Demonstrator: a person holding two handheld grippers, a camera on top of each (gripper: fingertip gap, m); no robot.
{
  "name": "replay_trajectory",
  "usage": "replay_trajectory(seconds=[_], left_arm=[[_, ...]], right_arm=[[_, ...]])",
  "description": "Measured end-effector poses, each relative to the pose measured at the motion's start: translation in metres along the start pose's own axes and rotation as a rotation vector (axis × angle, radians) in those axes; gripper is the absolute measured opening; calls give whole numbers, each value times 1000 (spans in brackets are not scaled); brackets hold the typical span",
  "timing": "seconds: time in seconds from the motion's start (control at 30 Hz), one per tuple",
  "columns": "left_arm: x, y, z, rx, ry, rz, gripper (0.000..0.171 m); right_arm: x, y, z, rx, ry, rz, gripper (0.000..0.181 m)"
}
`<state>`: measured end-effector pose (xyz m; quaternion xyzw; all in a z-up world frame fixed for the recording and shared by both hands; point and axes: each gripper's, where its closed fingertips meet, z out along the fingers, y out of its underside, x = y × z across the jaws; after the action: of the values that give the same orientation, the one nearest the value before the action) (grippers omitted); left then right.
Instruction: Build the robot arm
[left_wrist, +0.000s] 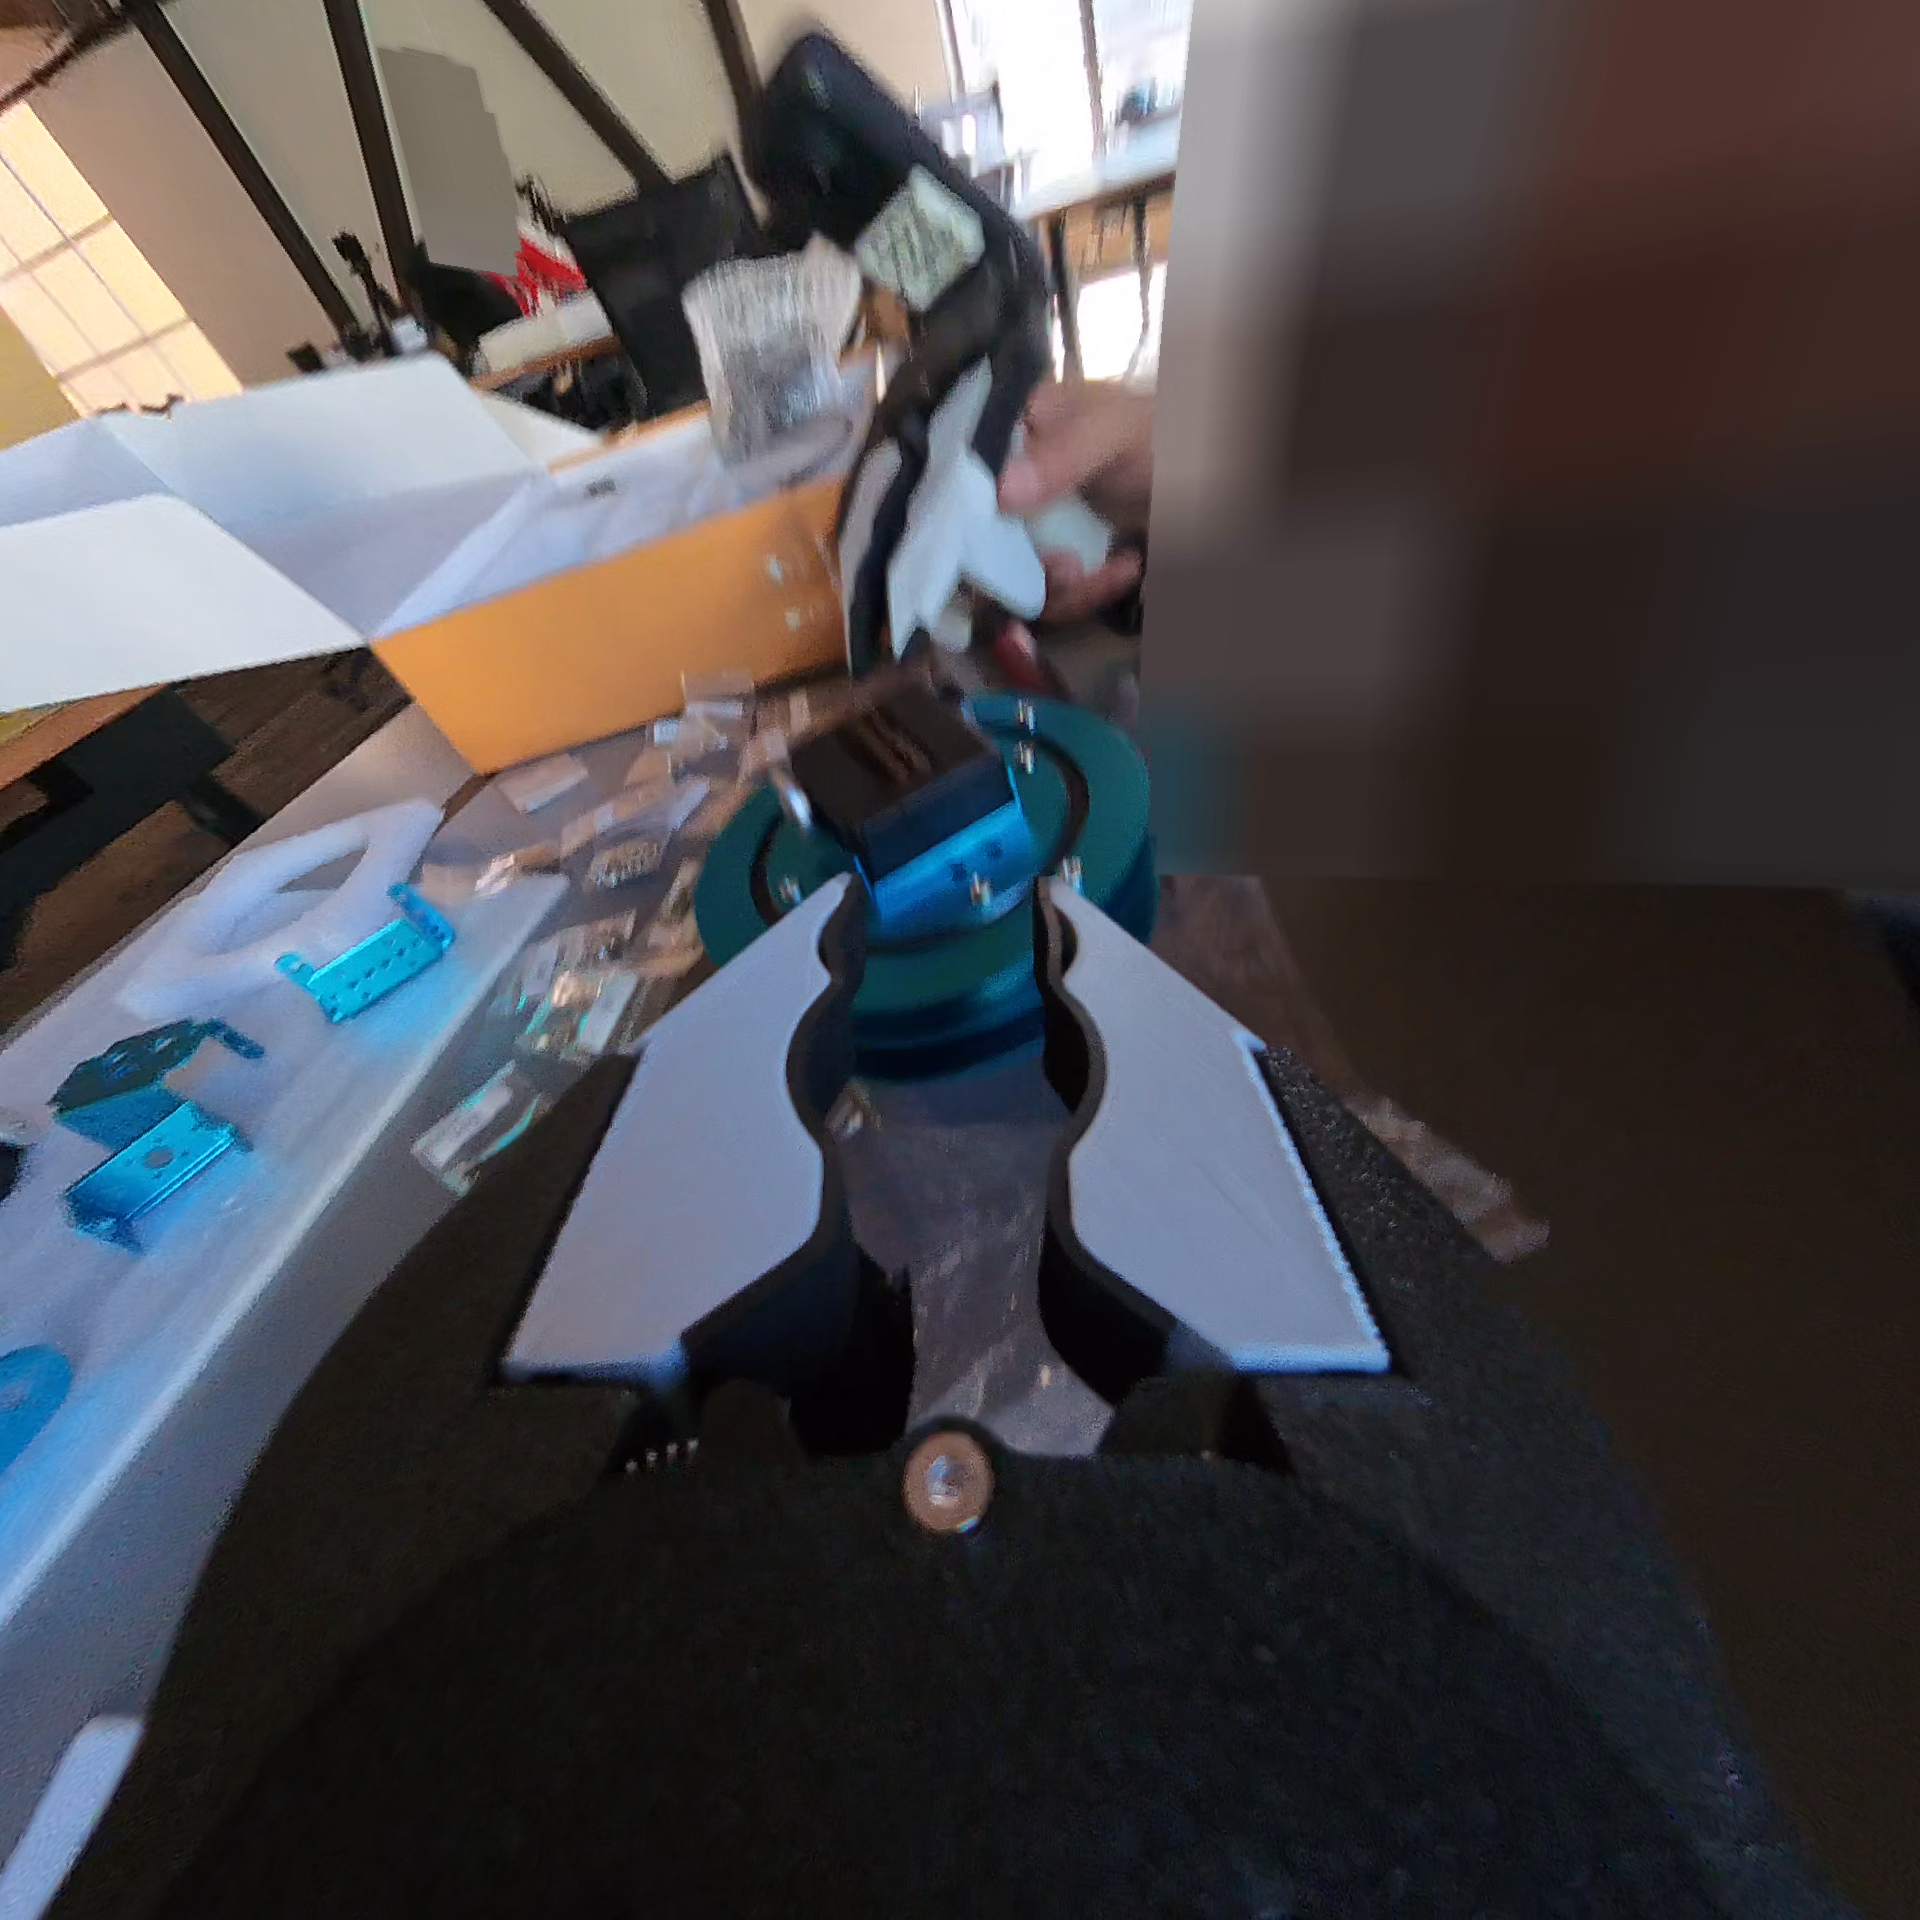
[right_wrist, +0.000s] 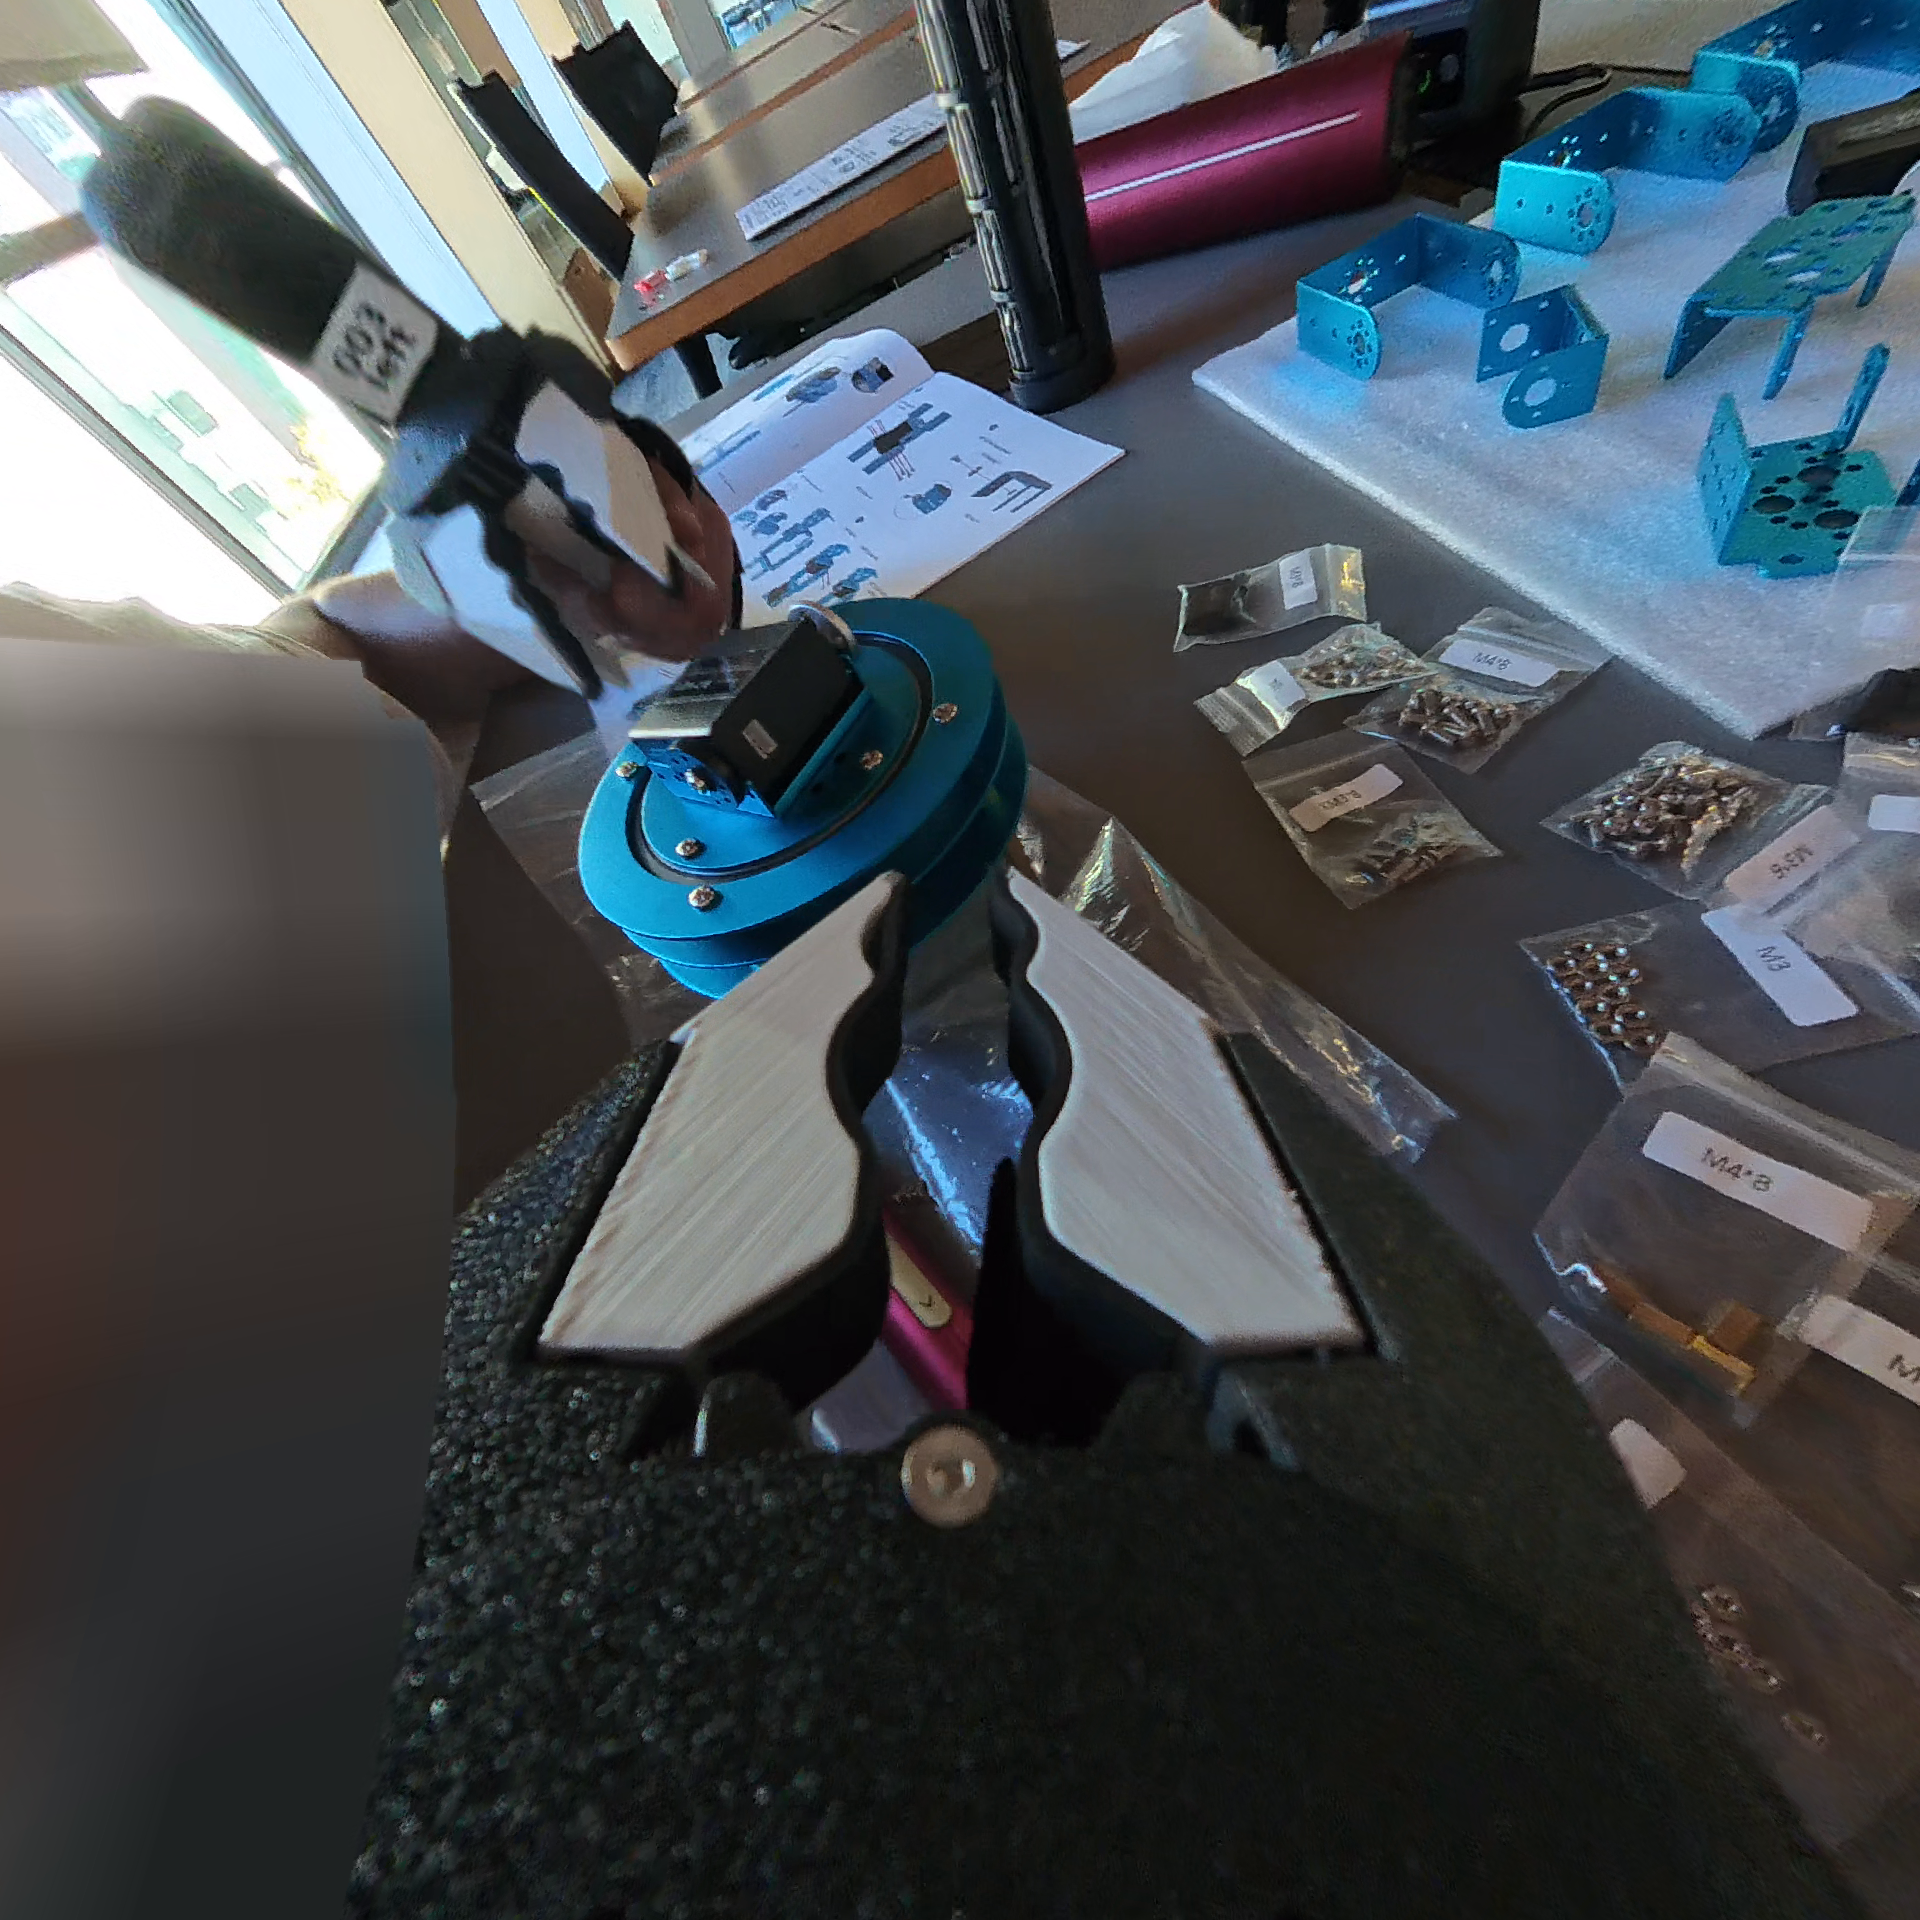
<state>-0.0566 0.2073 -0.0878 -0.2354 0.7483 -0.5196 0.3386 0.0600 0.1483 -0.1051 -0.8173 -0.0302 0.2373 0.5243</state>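
A blue round base (left_wrist: 935, 997) stands on the grey table with a black servo (left_wrist: 894, 769) in a blue bracket on top. It also shows in the right wrist view (right_wrist: 810, 831). My left gripper (left_wrist: 945, 894) is open, with its tips on either side of the bracket, close to the base. From the right wrist view the left gripper (right_wrist: 613, 644) hangs over the far end of the servo (right_wrist: 769, 717). My right gripper (right_wrist: 951, 883) sits just short of the base with its jaws narrowly apart. They are closed on a magenta tool (right_wrist: 925, 1340) deep between the pads.
Several small bags of screws (right_wrist: 1371, 821) lie right of the base, and an open manual (right_wrist: 894, 468) lies behind it. Blue metal brackets (right_wrist: 1558, 353) rest on white foam. A black cylinder (right_wrist: 1029, 208) and a magenta tube (right_wrist: 1236, 166) stand farther back. An orange box (left_wrist: 603, 634) is at the left. Some 15 cm of space lies between my two pairs of fingers.
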Motion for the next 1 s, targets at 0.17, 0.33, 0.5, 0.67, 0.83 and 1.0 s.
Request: replay_trajectory(seconds=[0.17, 0.33, 0.5, 0.67, 0.83, 1.0], left_arm=[[4, -30, 23, -201, 268, -60, 52], [-9, -26, 50, -430, 328, 137, 40], [-16, -19, 63, -445, 379, 83, 16], [-15, -20, 69, -430, 449, 0, 0], [-12, -20, 67, -443, 495, -49, 0], [-9, -23, 58, -464, 562, 9, 56]], right_arm=[[-1, 2, 3, 7, -11, 10, 13], [-1, 1, 2, 5, -17, 17, 13], [-2, 6, 6, -19, -30, 22, 13], [-2, 10, 8, -38, -33, 23, 13], [-1, 7, 5, -26, -32, 28, 13], [-1, 8, 6, -30, -37, 32, 13]])
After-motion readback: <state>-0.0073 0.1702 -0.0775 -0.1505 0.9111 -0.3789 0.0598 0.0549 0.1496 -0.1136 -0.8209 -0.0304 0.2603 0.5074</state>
